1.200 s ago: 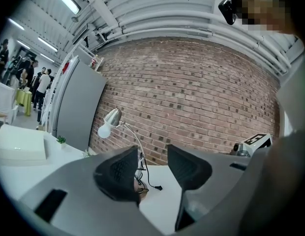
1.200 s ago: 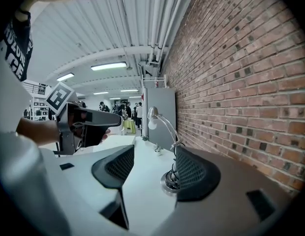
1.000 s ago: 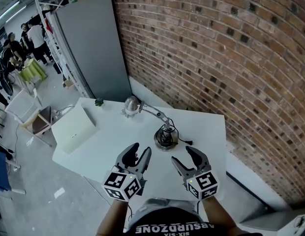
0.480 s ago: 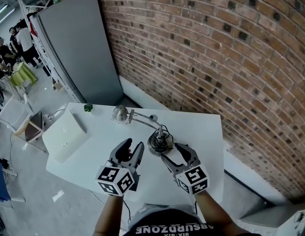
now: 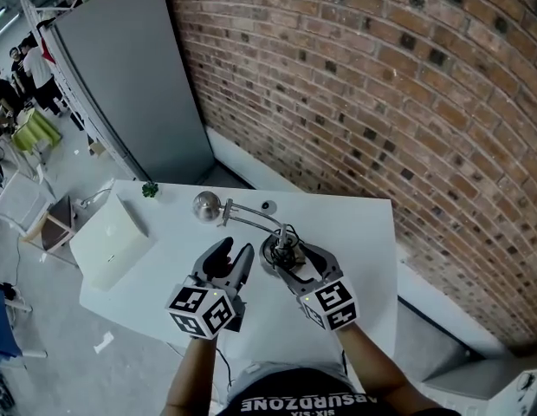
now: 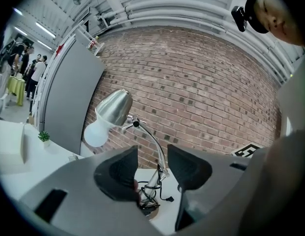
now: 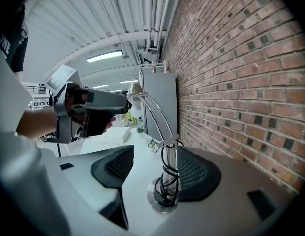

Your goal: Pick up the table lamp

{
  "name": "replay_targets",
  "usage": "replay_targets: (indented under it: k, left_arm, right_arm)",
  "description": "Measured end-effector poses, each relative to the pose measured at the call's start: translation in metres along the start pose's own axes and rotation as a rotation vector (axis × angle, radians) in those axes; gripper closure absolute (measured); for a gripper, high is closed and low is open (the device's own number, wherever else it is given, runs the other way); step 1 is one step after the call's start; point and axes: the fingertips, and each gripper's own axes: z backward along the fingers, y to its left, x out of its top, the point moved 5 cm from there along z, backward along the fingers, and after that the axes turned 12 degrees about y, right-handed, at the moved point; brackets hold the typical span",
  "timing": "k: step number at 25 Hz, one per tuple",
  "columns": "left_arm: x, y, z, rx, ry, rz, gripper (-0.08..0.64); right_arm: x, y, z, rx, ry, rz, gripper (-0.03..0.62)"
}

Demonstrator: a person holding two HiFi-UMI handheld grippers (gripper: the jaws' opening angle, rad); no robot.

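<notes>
My right gripper [image 7: 153, 167] has its jaws wide apart, one on each side of the lamp [image 5: 207, 205]. The lamp's upright stem [image 7: 168, 167] stands in the gap between them, closer to the right jaw. I cannot tell whether that jaw touches it, and nothing is clamped. A black cord [image 7: 165, 186] is wound round the stem down to the round metal base [image 7: 160, 203], which sits flat on the white table [image 5: 359, 224].

My left gripper [image 6: 152, 163] is just to the left of the base. Its jaws are partly open with nothing between them. Through the gap I see the lamp beyond, with its curved arm rising to the silver shade [image 6: 114, 108] and the white bulb [image 6: 95, 134].

From above, the lamp stands near the middle of the table. Its arm reaches toward the far left and the shade hangs over the tabletop. A white box [image 5: 113, 239] lies at the table's left edge and a small green plant [image 5: 149, 189] sits at the far left corner. A brick wall [image 5: 381, 85] runs along the table's far and right sides, and a grey panel [image 5: 130, 85] stands at the left.
</notes>
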Motion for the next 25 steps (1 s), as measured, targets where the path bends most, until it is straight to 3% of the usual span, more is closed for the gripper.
replay_targets:
  k: [25]
  left_arm:
    - [0.024,0.013,-0.047,-0.087,0.029,0.012,0.39]
  right_arm:
    - [0.003,-0.02,-0.062,0.024,0.076,0.014,0.341]
